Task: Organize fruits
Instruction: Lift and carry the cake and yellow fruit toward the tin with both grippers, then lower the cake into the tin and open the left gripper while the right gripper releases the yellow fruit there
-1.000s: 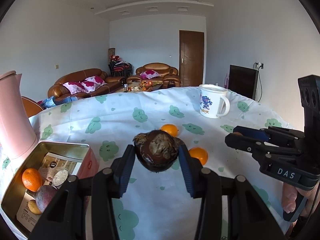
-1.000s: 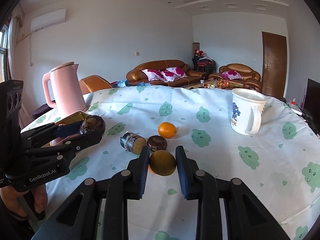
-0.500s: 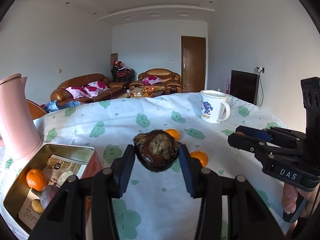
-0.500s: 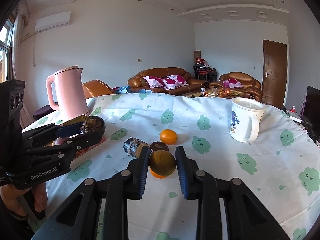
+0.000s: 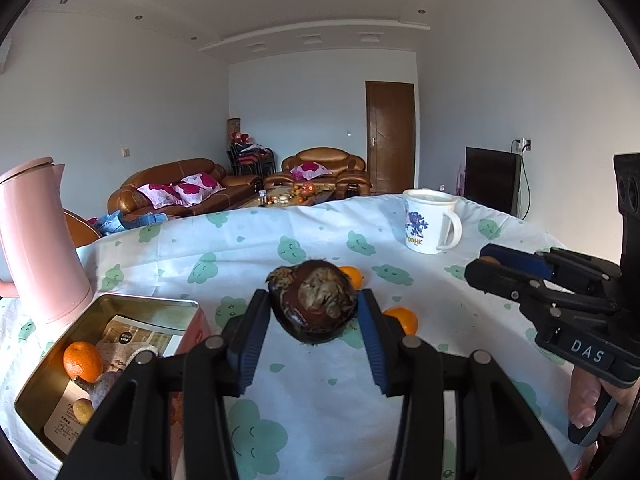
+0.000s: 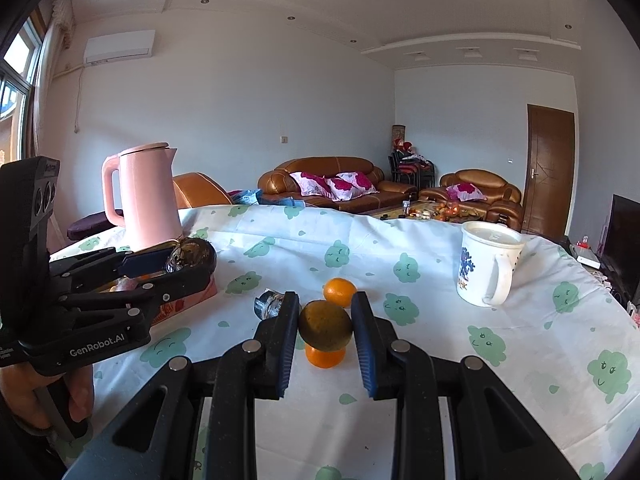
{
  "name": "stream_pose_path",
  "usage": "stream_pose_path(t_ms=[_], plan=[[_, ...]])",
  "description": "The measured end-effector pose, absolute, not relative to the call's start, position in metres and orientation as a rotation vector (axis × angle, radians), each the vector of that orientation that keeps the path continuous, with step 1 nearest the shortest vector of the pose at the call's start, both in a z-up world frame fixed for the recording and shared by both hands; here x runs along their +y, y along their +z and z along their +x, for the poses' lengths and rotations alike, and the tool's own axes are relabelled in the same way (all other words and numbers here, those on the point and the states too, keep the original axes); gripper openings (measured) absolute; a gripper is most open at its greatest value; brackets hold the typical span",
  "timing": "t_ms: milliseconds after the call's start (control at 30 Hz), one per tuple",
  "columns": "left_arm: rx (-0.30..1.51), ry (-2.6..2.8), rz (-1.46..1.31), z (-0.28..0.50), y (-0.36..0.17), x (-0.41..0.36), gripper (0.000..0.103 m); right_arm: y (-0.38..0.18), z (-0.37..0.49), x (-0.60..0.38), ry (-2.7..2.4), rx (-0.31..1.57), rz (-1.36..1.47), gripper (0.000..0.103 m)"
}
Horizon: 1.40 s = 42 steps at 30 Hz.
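Both grippers rising from tablecloth [image 5: 304, 396] since a second ago. Left gripper [image 5: 313, 312] clamping dark fruit [image 5: 314, 305]; right gripper [image 6: 325, 326] clamping brownish fruit [image 6: 325, 325] (two oranges waiting below). Tin [image 5: 48, 364] likely coming next.

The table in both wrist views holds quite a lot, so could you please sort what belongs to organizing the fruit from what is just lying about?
Part of the job:
- dark brown fruit in the left gripper
- greenish-brown fruit in the right gripper
- two oranges on the table
- metal tin holding fruit

Just lying about:
- pink kettle
- white mug
- small jar
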<state>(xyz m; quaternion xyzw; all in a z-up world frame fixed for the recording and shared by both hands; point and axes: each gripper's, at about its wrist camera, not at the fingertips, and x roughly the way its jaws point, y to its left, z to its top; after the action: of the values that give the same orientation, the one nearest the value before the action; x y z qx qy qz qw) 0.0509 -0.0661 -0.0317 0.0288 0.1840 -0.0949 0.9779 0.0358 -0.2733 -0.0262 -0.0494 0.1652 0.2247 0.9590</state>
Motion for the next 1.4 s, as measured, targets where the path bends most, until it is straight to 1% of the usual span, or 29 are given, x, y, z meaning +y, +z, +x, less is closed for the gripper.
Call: stream_pose_path(t_ms=[567,1067,1400], plan=[[0.362,-0.150,0.056,0.042,-0.031,-0.051,0.046,-0.022,0.035,-0.263,0.476,0.344,-0.136,0.029],[0.338,-0.063,0.026,0.026,-0.013,-0.004,0.046,0.034,0.030,-0.218,0.609,0.277,-0.161,0.029],[0.367,0.015,-0.016,0.024,-0.014,0.038,0.046,0.044,0.029,-0.167,0.692,0.265,-0.211,0.029]])
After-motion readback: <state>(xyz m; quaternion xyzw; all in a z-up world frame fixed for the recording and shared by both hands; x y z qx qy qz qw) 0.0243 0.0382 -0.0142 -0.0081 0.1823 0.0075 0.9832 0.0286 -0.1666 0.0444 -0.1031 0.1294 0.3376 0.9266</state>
